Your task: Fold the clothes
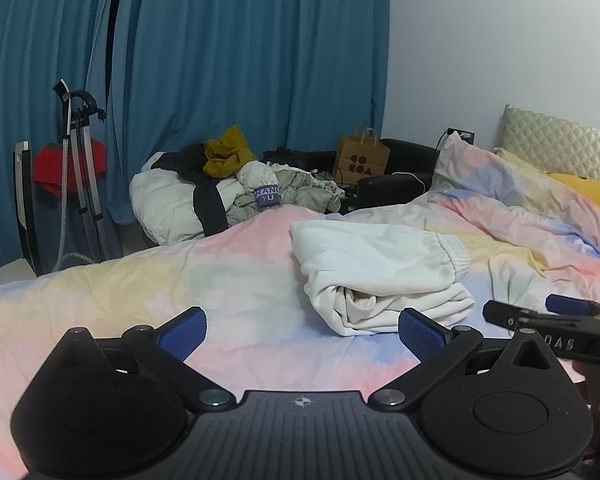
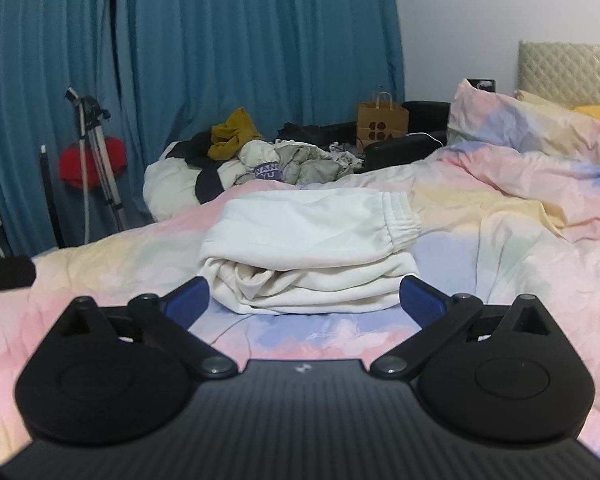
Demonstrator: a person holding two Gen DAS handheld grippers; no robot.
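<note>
We see the white garment [image 2: 308, 248] lying folded into a thick bundle on the pastel bedspread [image 2: 480, 240], dead ahead at twelve o'clock of our right gripper [image 2: 304, 300], whose blue-padded fingers [image 2: 418, 298] stand wide apart and empty, flanking the bundle's near edge without touching it as far as we can tell. From our left gripper [image 1: 300, 330], equally spread and holding nothing, the same bundle [image 1: 376, 276] sits off toward one o'clock, so we judge the right hand the nearer and better lined up. The bundle's long axis runs roughly nine to three across both views, with an elasticated, gathered band at the three o'clock end and loose rolled layers showing along the near face. The cloth looks soft, fleecy and thick, likely to slump if pinched at one layer only. The bedspread is a thin, wrinkled cotton in pink, yellow and blue washes. Farther off at twelve o'clock we see a heap of unfolded clothes [image 2: 236, 160] before teal curtains [image 2: 220, 40].
</note>
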